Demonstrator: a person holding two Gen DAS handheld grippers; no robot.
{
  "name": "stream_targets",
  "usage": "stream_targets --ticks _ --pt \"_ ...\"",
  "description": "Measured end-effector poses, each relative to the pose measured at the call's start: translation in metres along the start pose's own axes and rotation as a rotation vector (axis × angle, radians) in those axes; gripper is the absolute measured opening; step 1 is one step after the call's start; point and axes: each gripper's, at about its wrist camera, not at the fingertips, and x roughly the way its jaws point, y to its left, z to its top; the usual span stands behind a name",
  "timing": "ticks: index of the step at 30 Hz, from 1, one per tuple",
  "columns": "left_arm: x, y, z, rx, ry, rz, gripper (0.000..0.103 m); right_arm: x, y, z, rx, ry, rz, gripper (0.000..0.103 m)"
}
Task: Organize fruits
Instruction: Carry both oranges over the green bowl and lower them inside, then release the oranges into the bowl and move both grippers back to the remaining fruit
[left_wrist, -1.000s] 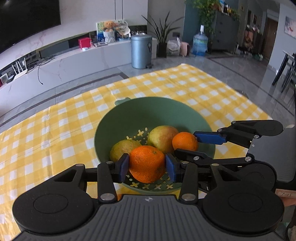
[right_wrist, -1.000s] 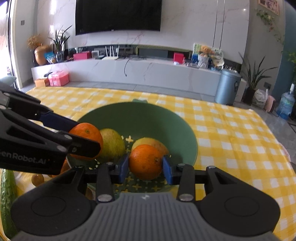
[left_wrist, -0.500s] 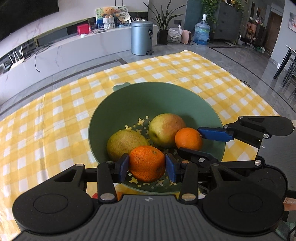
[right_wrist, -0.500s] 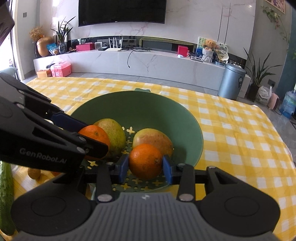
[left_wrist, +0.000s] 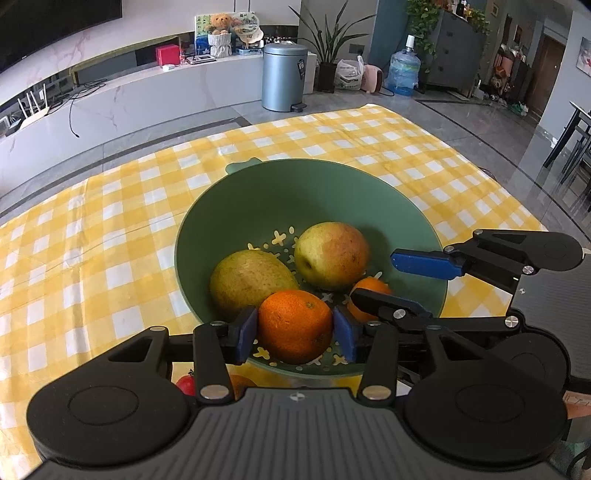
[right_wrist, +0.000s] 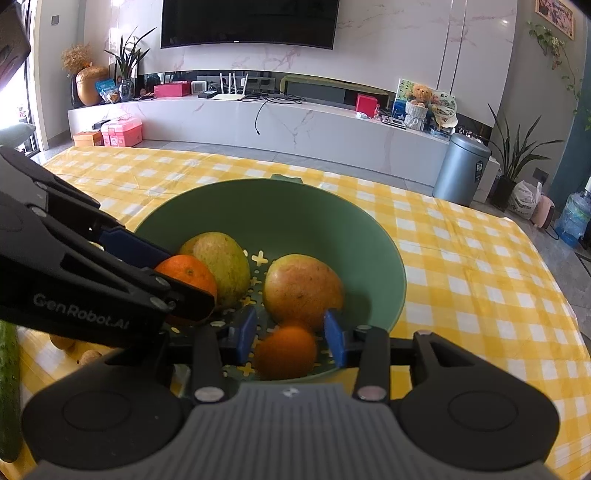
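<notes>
Releasing two oranges into the green bowl (left_wrist: 258, 206), both grippers lowered.

Compared with a second ago, my left gripper (left_wrist: 295, 328) is opening: its blue pads (left_wrist: 246, 334) now stand just clear of the larger orange (left_wrist: 294, 325), which rests at the bowl's near edge. My right gripper (right_wrist: 289, 334) now has visible gaps beside the smaller orange (right_wrist: 286, 352), which sits low on the perforated floor. Two yellow-green, red-blushed fruits (left_wrist: 332, 254) lie mid-bowl, touching. Both tools tilt downward over the near rim, the bowl standing mid-tabletop on the yellow checked cloth (left_wrist: 92, 229).
</notes>
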Motion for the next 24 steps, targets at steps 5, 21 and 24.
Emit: stream_targets --ticks 5,21,24 --pt "-0.006 -0.001 0.0 0.002 -0.019 0.001 0.059 -0.001 0.0 -0.001 0.011 -0.006 0.004 0.039" --pt "-0.056 0.004 -0.004 -0.062 -0.108 0.034 0.067 -0.023 0.002 -0.004 0.044 -0.131 -0.068 0.067" --pt "-0.064 0.006 -0.01 -0.069 -0.102 0.05 0.067 -0.03 0.004 -0.005 0.075 -0.167 -0.06 0.071"
